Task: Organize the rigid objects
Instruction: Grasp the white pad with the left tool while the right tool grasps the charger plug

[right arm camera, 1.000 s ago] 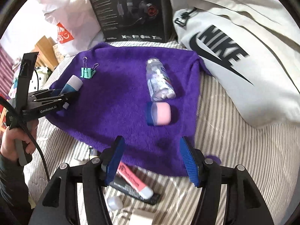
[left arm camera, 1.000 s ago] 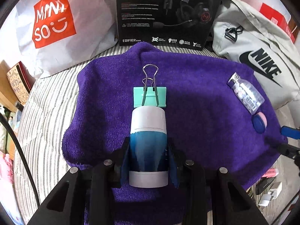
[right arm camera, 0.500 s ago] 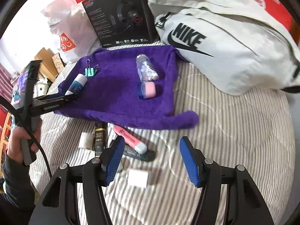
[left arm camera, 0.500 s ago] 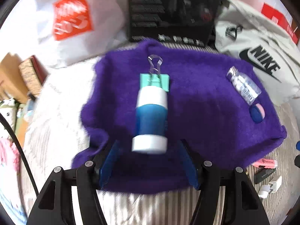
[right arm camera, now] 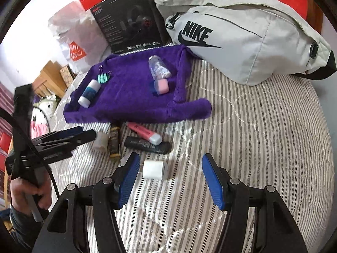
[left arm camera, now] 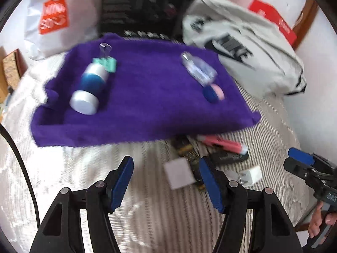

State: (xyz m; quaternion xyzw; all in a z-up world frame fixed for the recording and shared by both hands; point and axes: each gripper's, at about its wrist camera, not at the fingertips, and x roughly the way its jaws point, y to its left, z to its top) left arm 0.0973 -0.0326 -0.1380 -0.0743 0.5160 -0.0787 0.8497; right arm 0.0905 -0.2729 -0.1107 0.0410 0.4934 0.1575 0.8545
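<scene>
Hovering over the striped bed (right arm camera: 263,126), the left claw (left arm camera: 166,181) has its blue pads spread apart and grips nothing, and the right claw (right arm camera: 170,179) is likewise apart and empty above a white charger block (right arm camera: 154,169). On the purple towel (right arm camera: 134,103) lie four things: a blue-and-white tube (right arm camera: 89,92) with a teal binder clip (right arm camera: 103,78) touching its far end, and, well apart from these, a clear bottle (right arm camera: 159,69) with a pink-and-blue eraser (right arm camera: 161,86) just beside it. Off the towel's near edge, on the bed, sit a pink highlighter (right arm camera: 145,133), a black stick-shaped item (right arm camera: 147,144) under it, a dark brown-labelled tube (right arm camera: 114,142) and a small white piece (right arm camera: 100,141) (the left view is blurred). A pale Nike bag (right arm camera: 242,40) rests behind, beside a black headset box (right arm camera: 128,23) and a Miniso bag (right arm camera: 78,38).
</scene>
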